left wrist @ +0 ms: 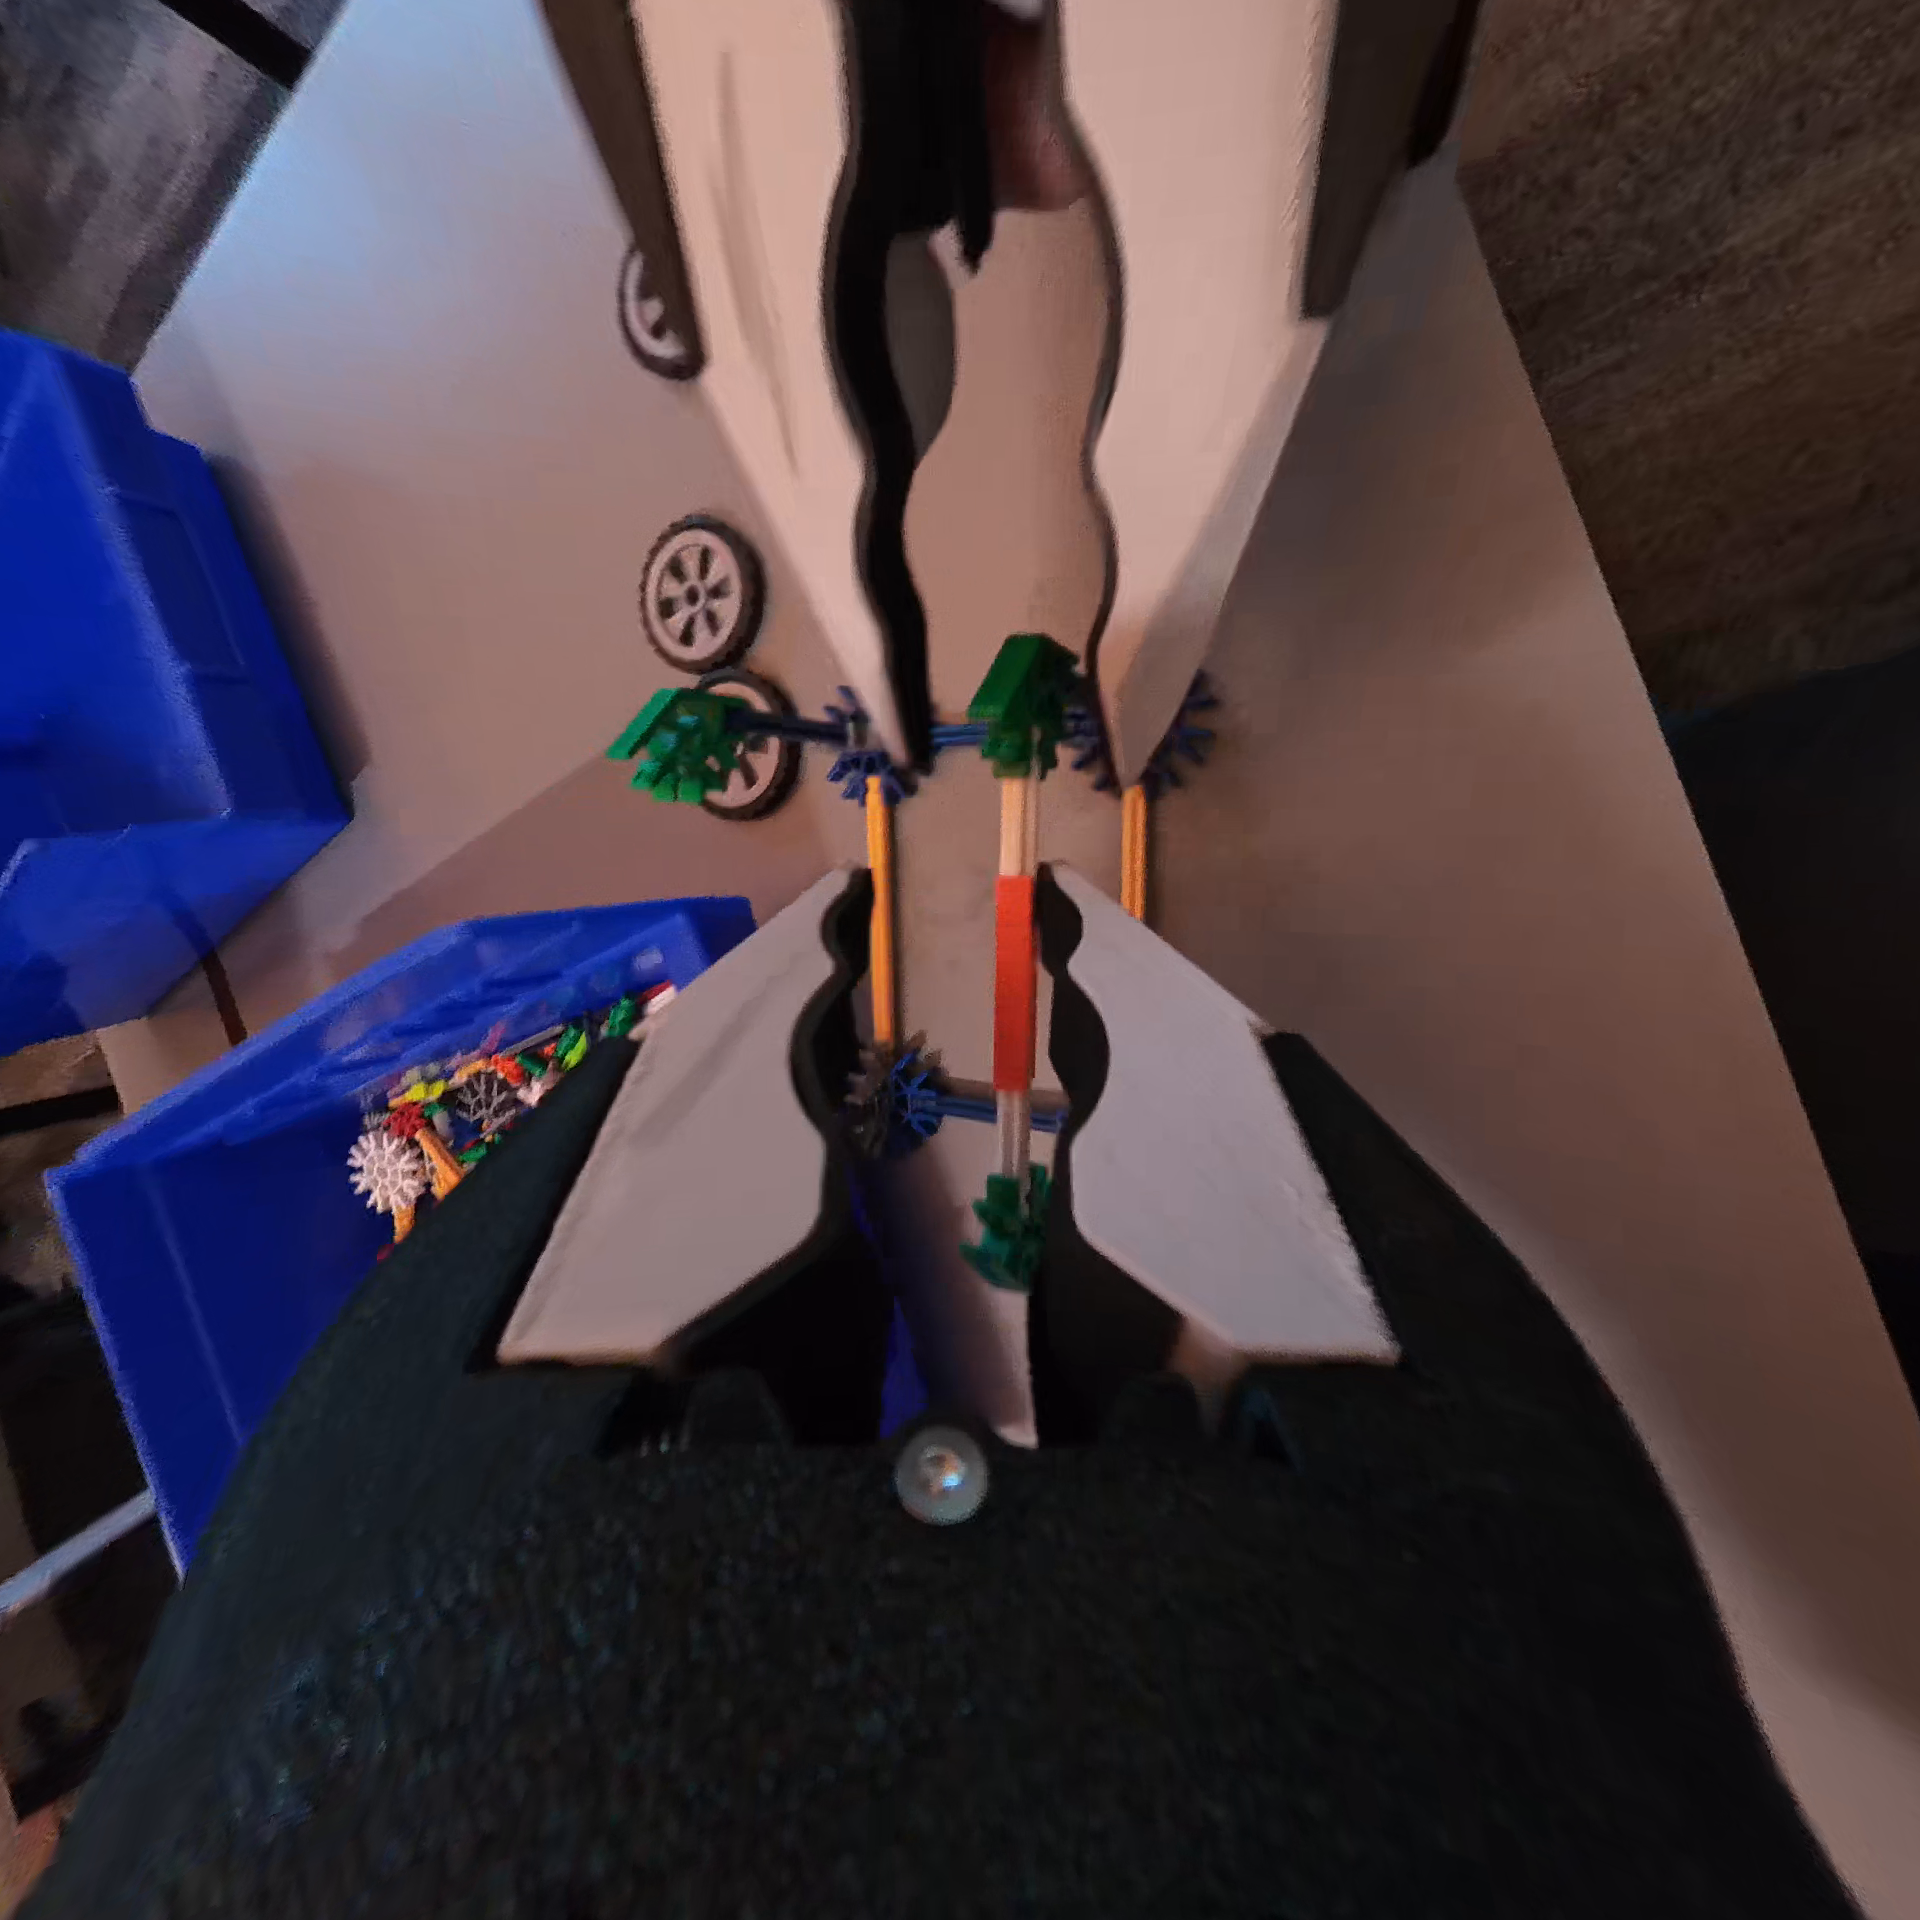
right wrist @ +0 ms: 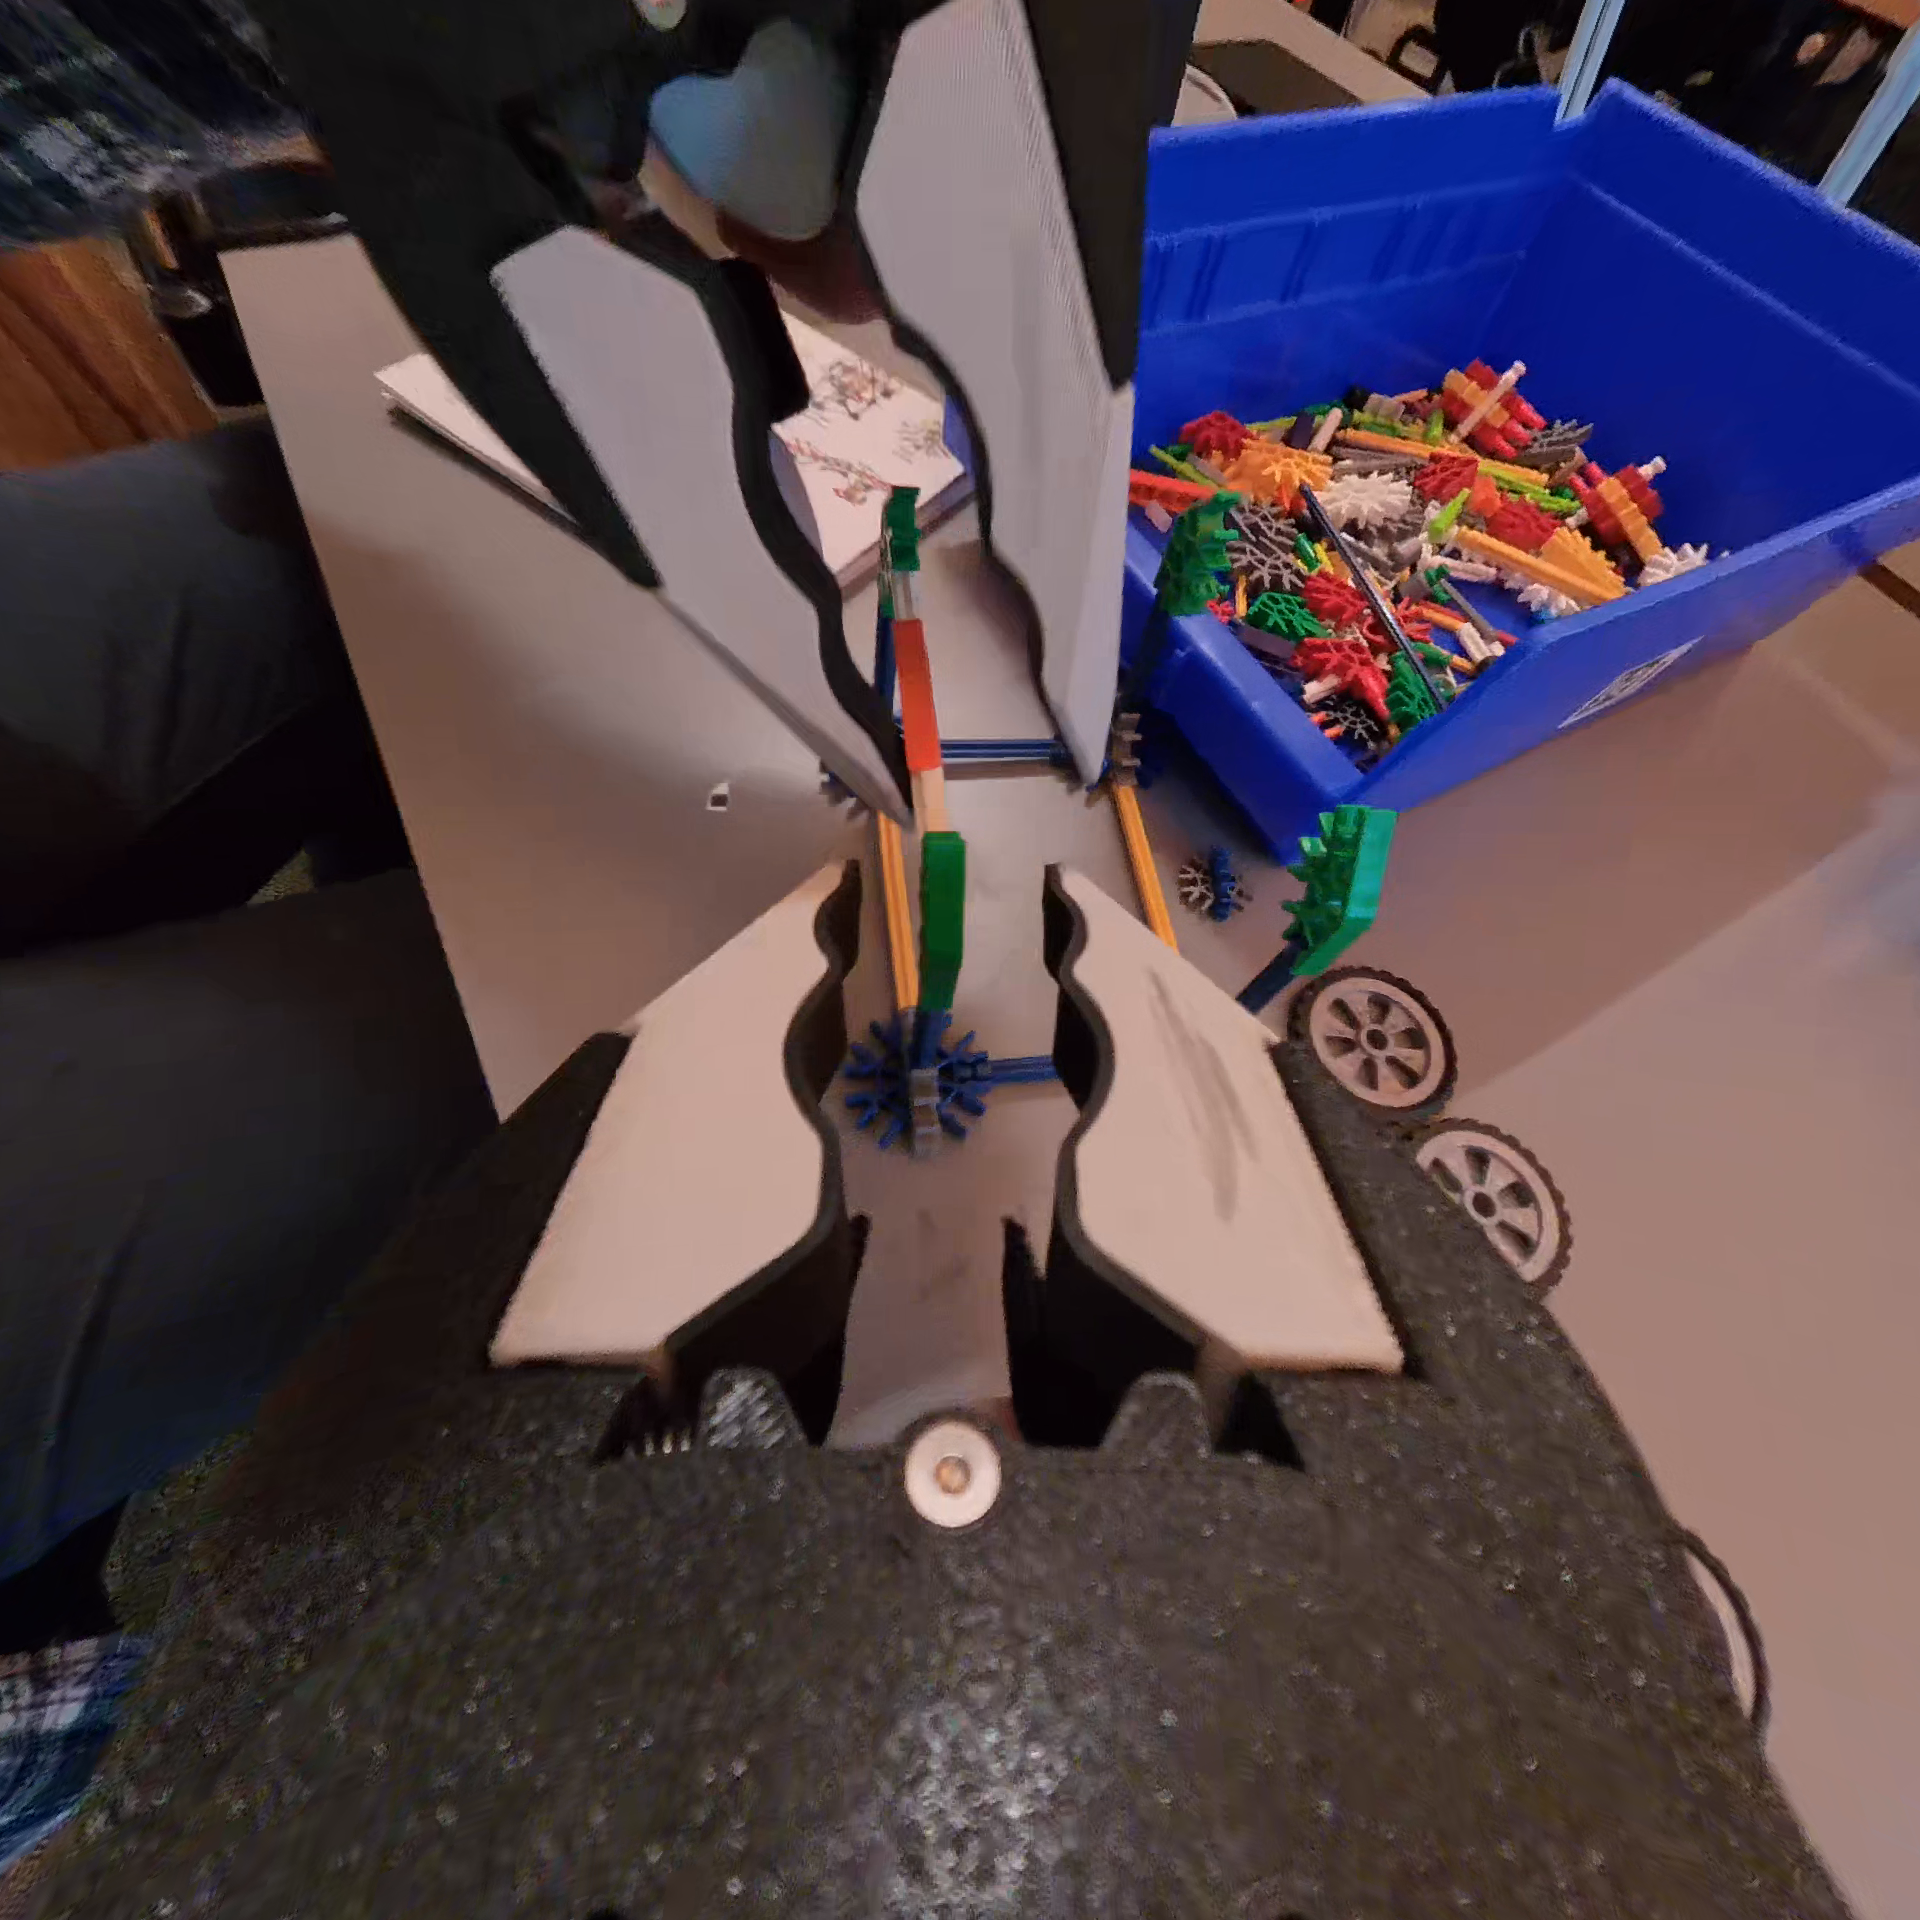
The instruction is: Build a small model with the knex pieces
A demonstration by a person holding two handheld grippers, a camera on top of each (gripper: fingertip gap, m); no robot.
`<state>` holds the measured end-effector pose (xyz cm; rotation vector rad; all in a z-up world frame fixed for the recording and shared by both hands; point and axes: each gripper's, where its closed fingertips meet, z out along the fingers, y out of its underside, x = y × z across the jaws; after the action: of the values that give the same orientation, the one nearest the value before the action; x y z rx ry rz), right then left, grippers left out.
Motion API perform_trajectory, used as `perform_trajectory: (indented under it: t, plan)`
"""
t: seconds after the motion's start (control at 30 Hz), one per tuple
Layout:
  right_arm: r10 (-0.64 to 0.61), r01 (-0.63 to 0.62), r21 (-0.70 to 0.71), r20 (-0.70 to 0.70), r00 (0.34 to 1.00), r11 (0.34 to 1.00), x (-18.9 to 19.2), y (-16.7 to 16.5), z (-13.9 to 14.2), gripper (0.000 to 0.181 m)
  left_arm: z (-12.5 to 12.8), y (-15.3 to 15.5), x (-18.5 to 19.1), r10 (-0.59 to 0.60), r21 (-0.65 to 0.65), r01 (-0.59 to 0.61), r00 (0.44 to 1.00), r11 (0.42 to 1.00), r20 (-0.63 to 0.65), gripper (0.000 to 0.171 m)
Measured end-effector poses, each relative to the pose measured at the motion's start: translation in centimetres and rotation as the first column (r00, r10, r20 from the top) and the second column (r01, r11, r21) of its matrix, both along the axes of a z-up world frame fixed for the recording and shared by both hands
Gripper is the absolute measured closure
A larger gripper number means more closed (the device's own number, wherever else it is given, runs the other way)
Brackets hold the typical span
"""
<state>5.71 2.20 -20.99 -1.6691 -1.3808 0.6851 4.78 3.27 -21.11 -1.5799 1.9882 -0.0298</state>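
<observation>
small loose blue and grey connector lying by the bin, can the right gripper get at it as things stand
Probably yes: the loose connector lies alone on bare table, just right of the open right gripper, with only the frame's yellow rod between.

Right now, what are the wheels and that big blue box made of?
The wheels look like grey plastic hubs with black, ridged tyres, probably rubber; the tread is matte. The blue box looks like hard moulded plastic: smooth, slightly shiny walls with ribs. The rod-and-connector frame between both grippers also looks like coloured plastic.
</observation>
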Motion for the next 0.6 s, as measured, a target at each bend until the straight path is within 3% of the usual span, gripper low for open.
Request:
perform_trajectory:
  t: [0.23, 0.3, 0.37, 0.43, 0.5, 0.6]
  plan:
    - [-0.039, 0.038, -0.039, -0.018, 0.999, 0.999, 1.7, -0.7, -0.3, 0.144, 3.3, 0.2, -5.0, 0.15, 0.011, -0.154, 0.975, 0.988, 0.167, 0.13]
    - [-0.051, 0.051, -0.035, 0.014, 0.999, 0.998, 1.6, -0.7, -1.1, 0.145, 3.8, 0.1, -6.8, 0.237, -0.054, -0.231, 0.942, 0.971, 0.238, 0.128]
    - [-0.06, 0.062, -0.024, 0.043, 0.997, 0.998, 1.0, -0.8, -1.9, 0.149, 3.2, -0.5, -8.0, 0.324, -0.198, -0.276, 0.904, 0.94, 0.28, 0.126]
    - [-0.079, 0.08, -0.015, 0.054, 0.995, 0.997, 0.4, -0.6, -2.4, 0.164, 1.4, -0.8, -9.0, 0.37, -0.262, -0.304, 0.891, 0.916, 0.262, 0.126]
    - [-0.081, 0.082, -0.023, 0.044, 0.996, 0.996, 0.0, -0.5, -2.5, 0.175, -0.4, -0.8, -9.0, 0.39, -0.28, -0.319, 0.886, 0.905, 0.25, 0.127]
    - [-0.078, 0.078, -0.033, 0.016, 0.997, 0.996, -0.4, -0.5, -2.3, 0.176, -2.0, -1.7, -7.3, 0.358, -0.315, -0.268, 0.893, 0.91, 0.273, 0.133]
